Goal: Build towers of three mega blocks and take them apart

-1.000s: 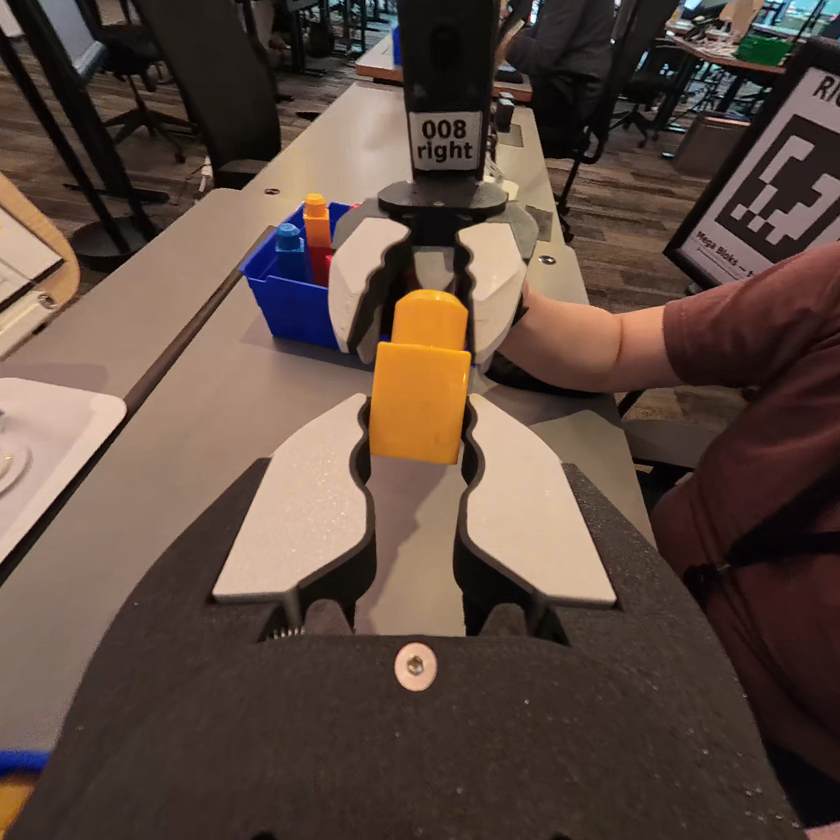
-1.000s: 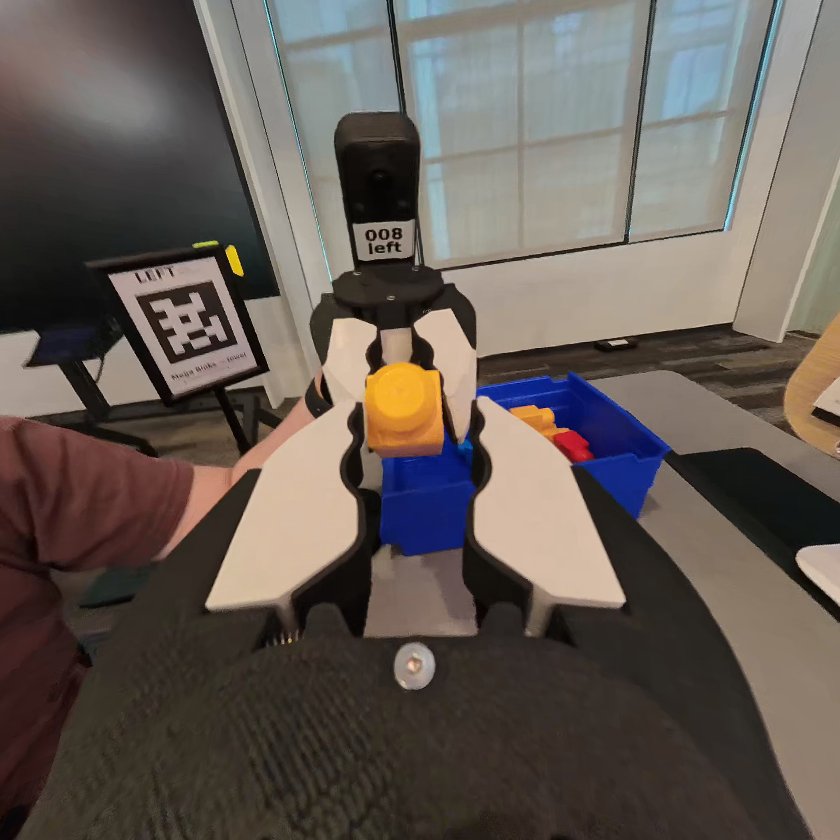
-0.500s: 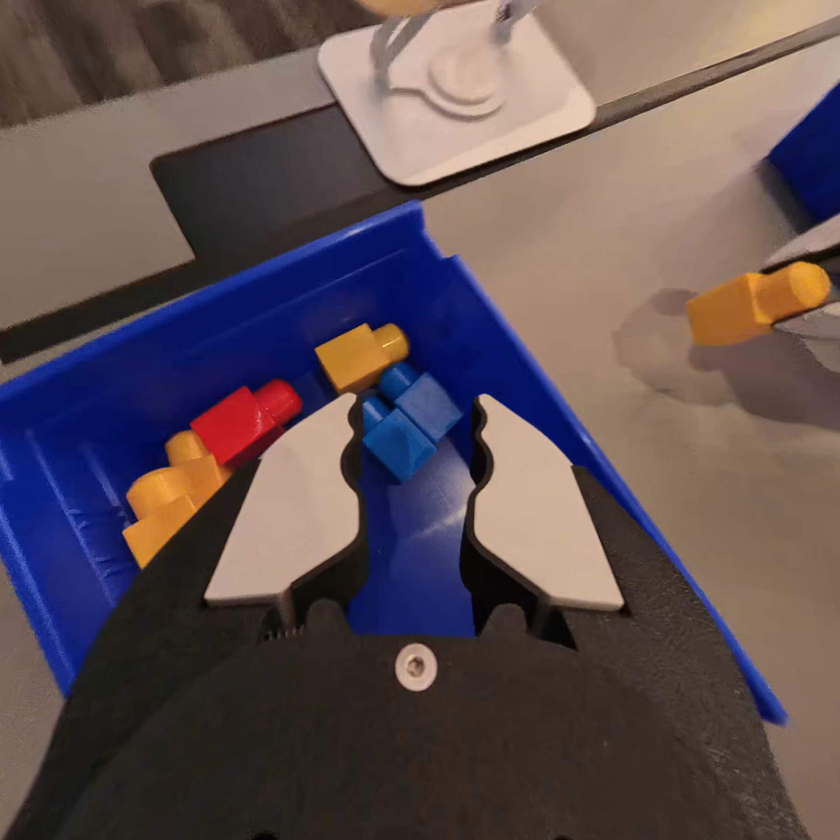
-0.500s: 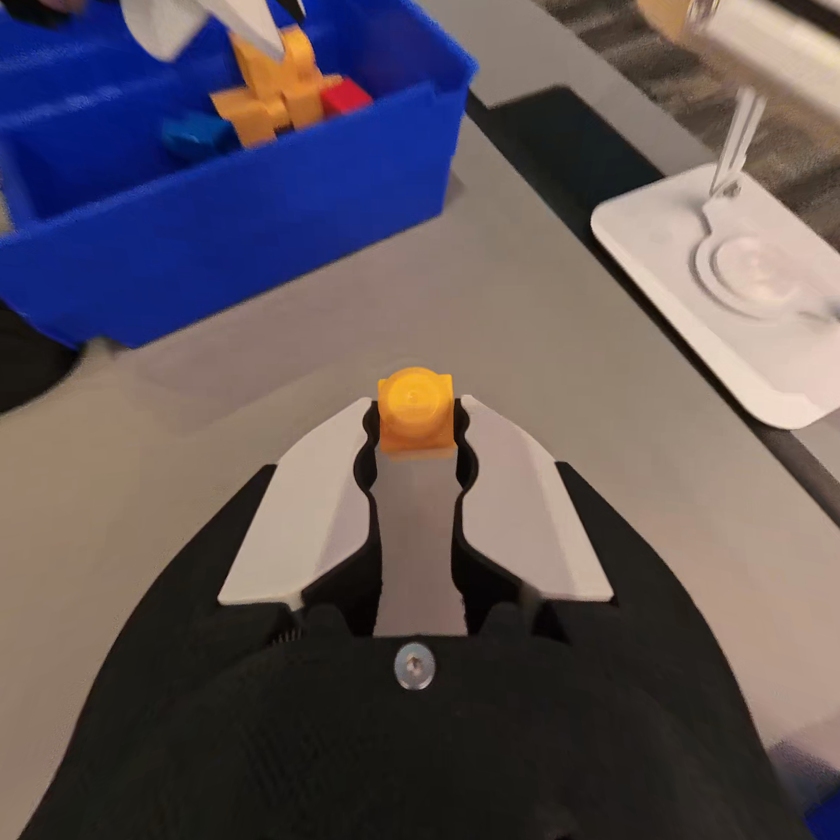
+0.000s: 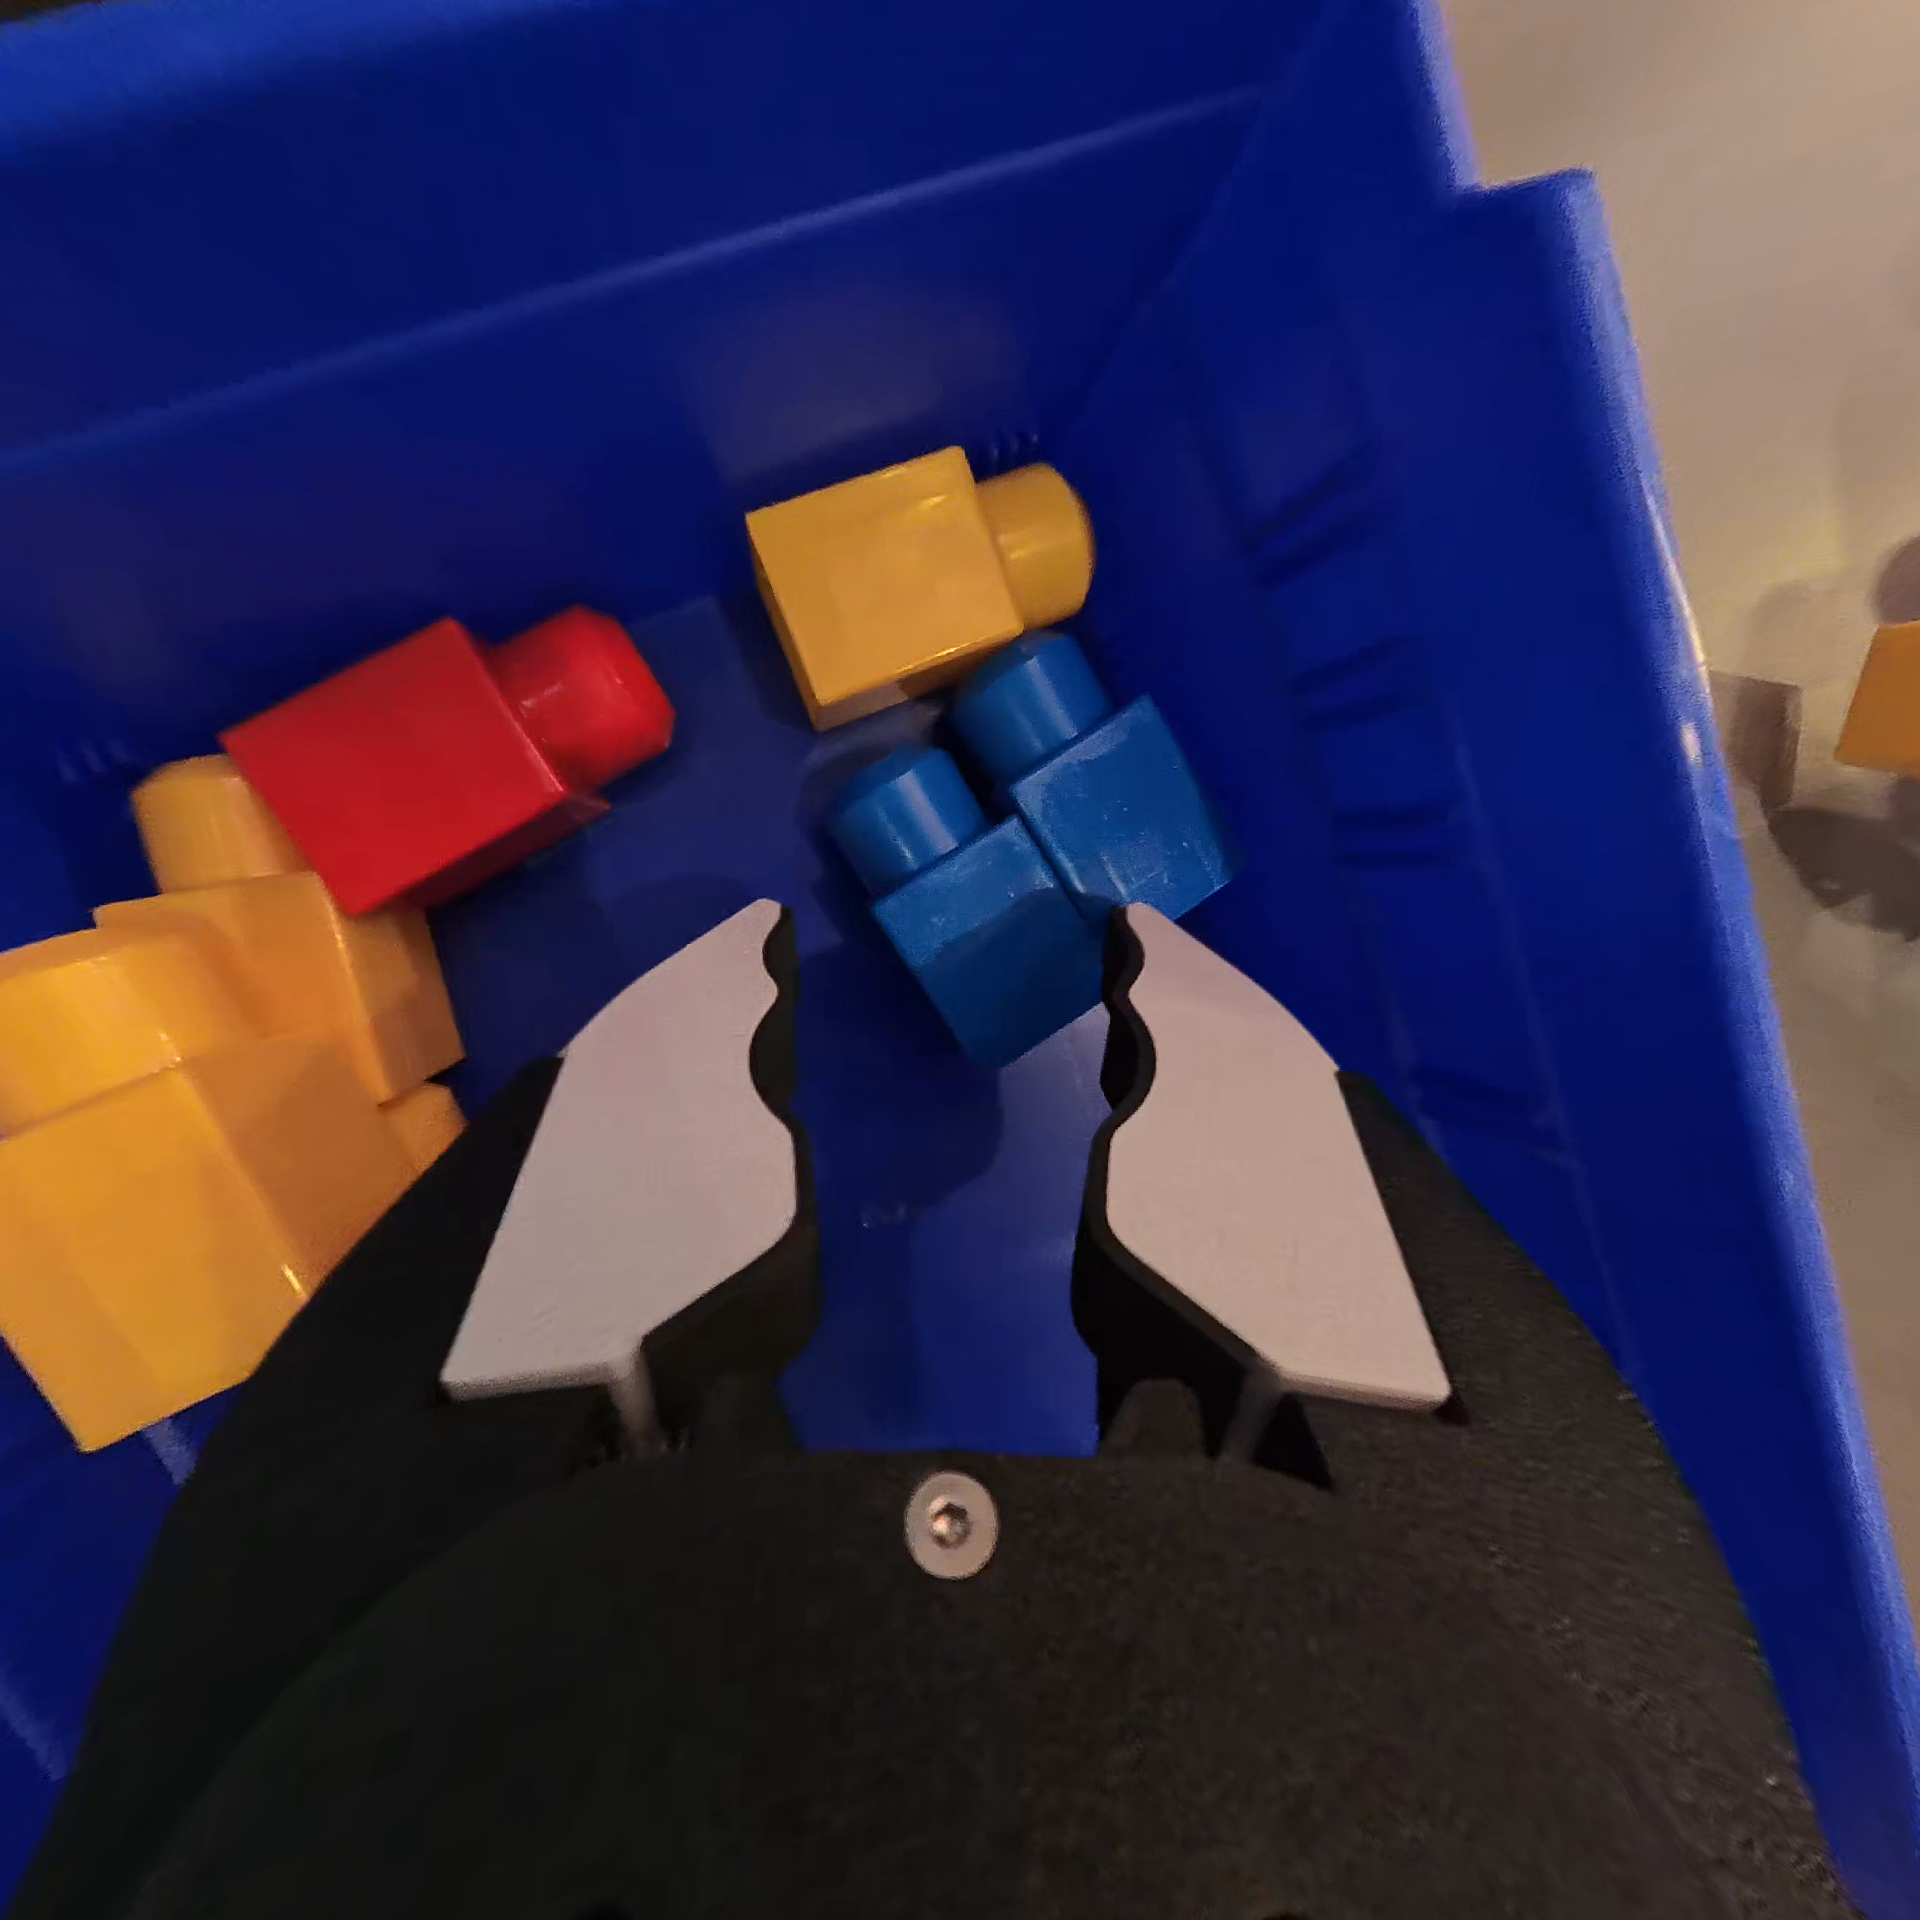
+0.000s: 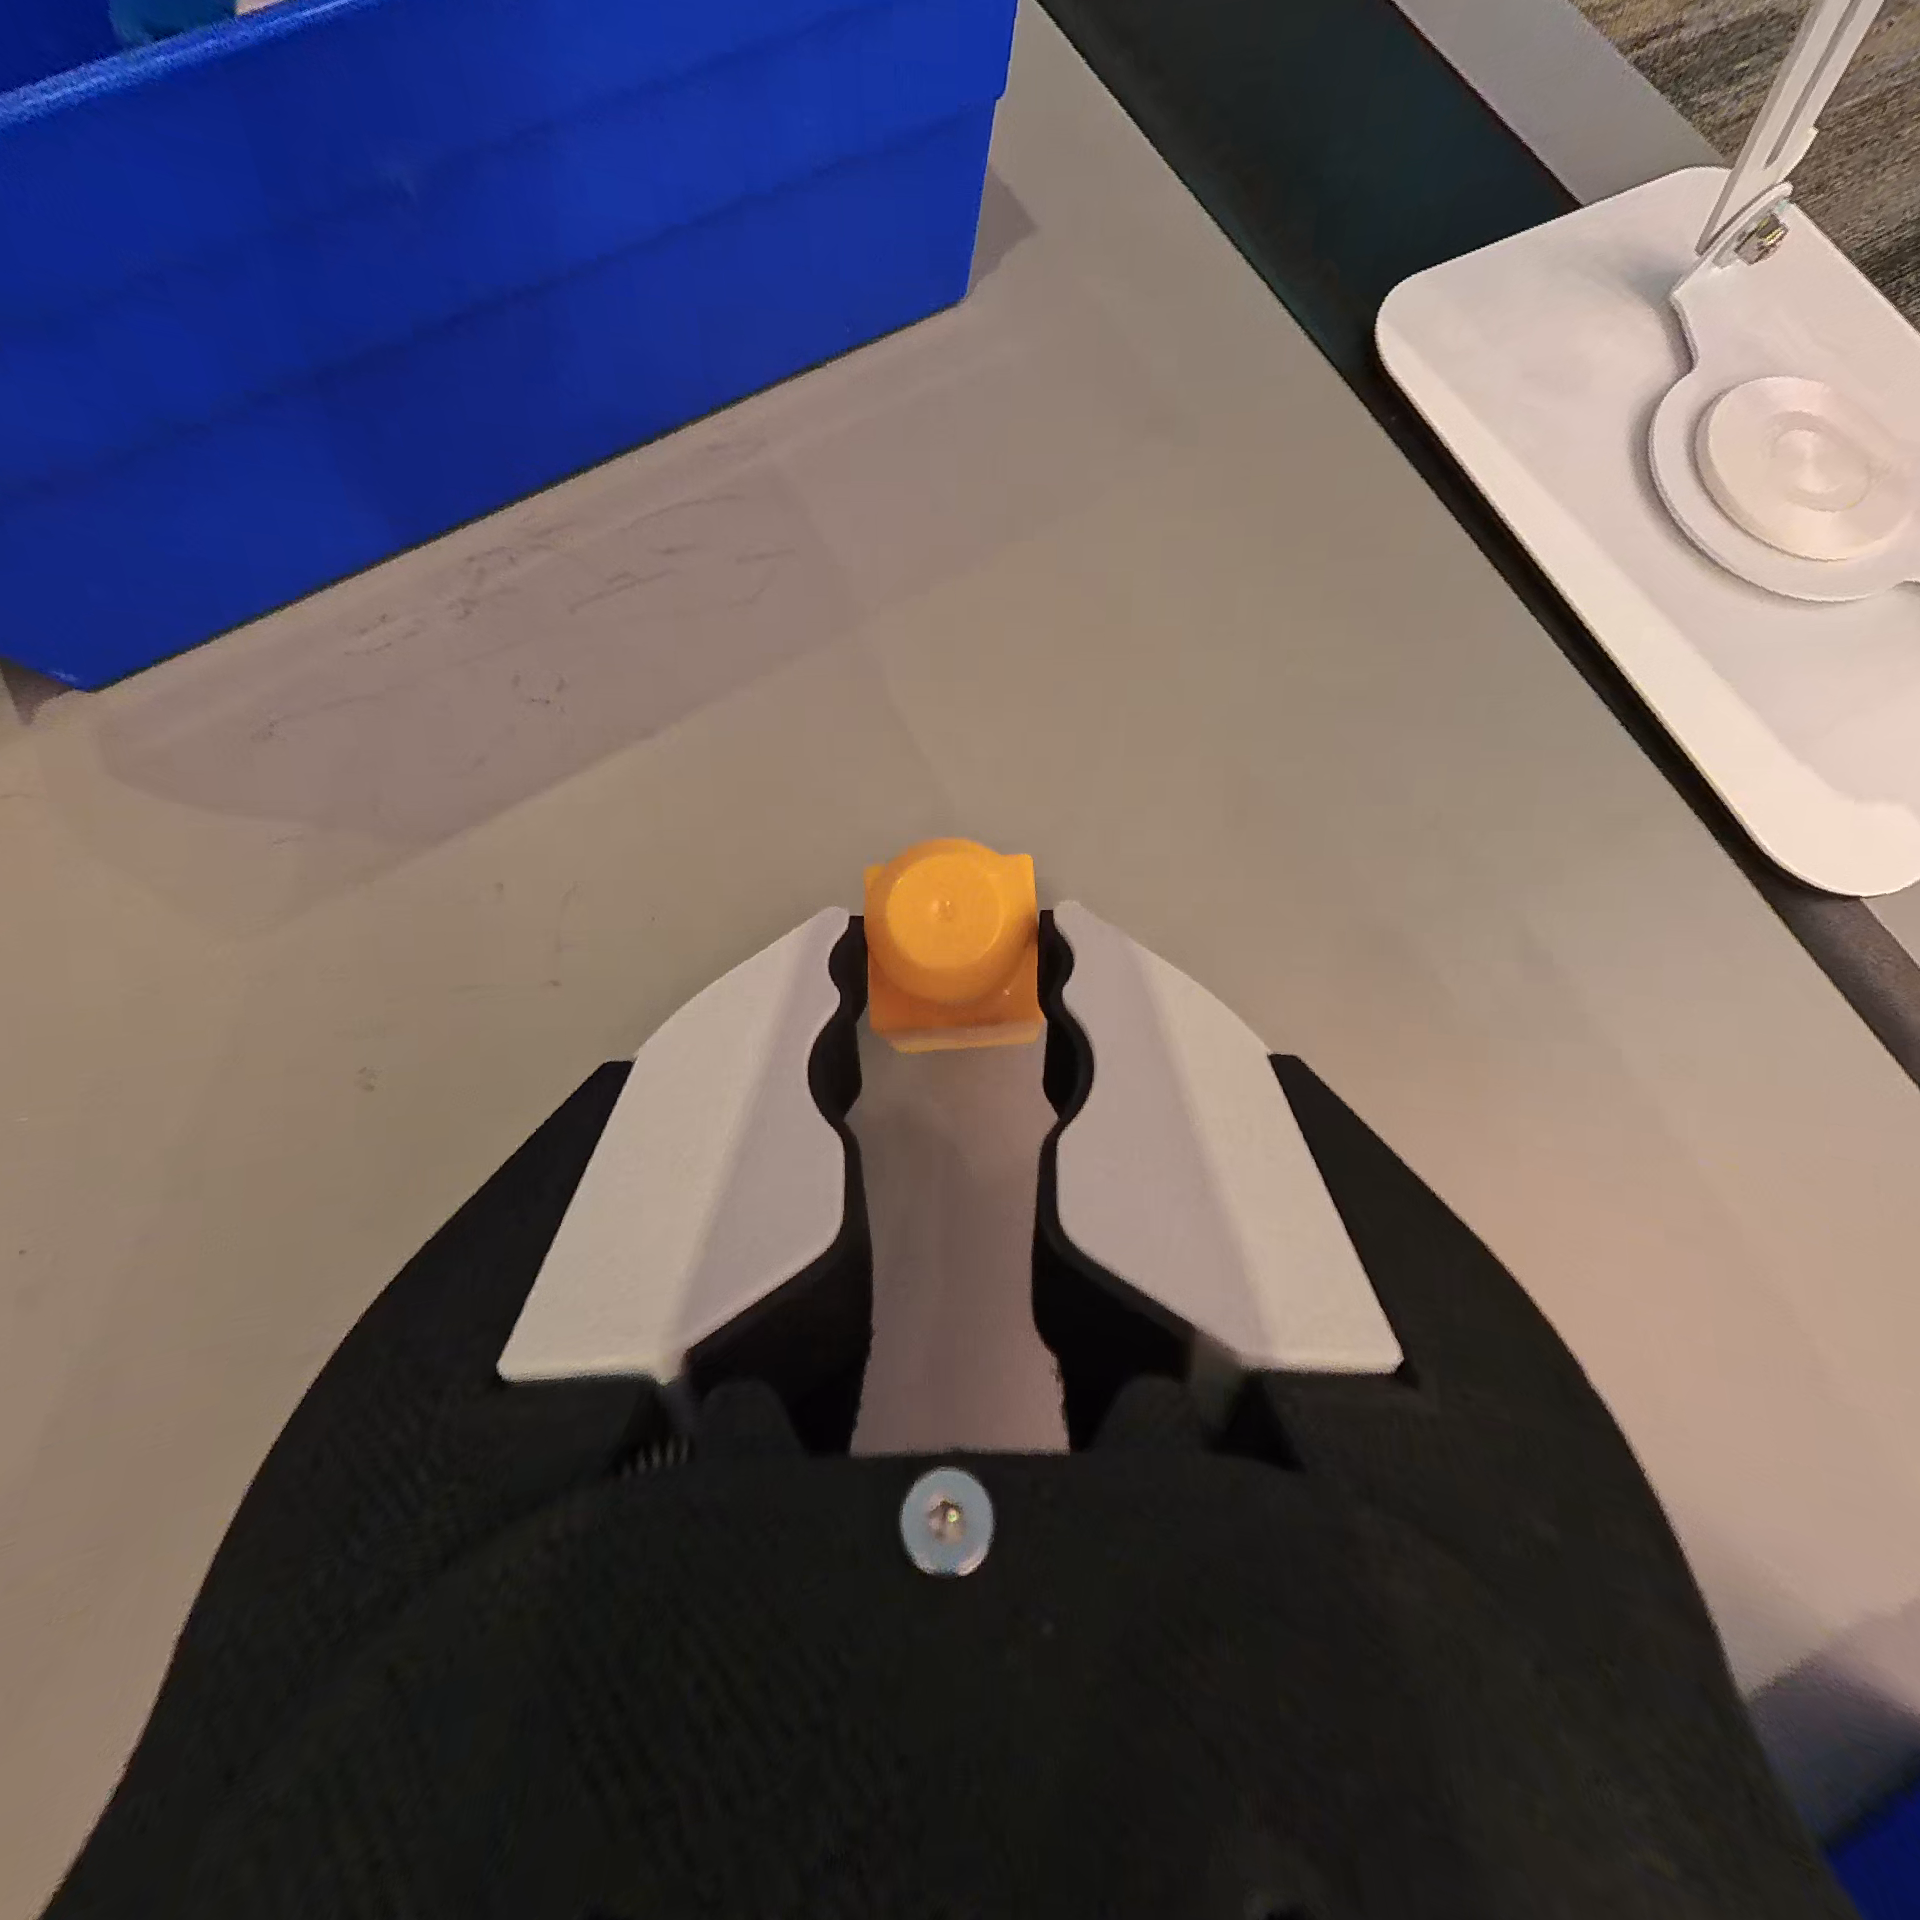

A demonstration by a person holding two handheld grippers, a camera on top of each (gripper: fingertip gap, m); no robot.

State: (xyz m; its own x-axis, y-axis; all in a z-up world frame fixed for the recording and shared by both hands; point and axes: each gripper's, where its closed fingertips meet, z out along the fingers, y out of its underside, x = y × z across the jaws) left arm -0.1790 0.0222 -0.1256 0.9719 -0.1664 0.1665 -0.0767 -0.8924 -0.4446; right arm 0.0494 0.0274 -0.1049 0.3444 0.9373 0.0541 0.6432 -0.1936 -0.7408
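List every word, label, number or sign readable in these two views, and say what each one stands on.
None: neither view shows any readable writing.
Blue bin and the blocks in it, such as the red block: plain, no print.
Orange block gripped in the right tool: no lettering to be made out.
White stand base and grey table: only faint scuffs, no text.

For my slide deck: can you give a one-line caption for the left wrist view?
Open left tongs reach into the blue bin toward a blue block among yellow and red blocks.
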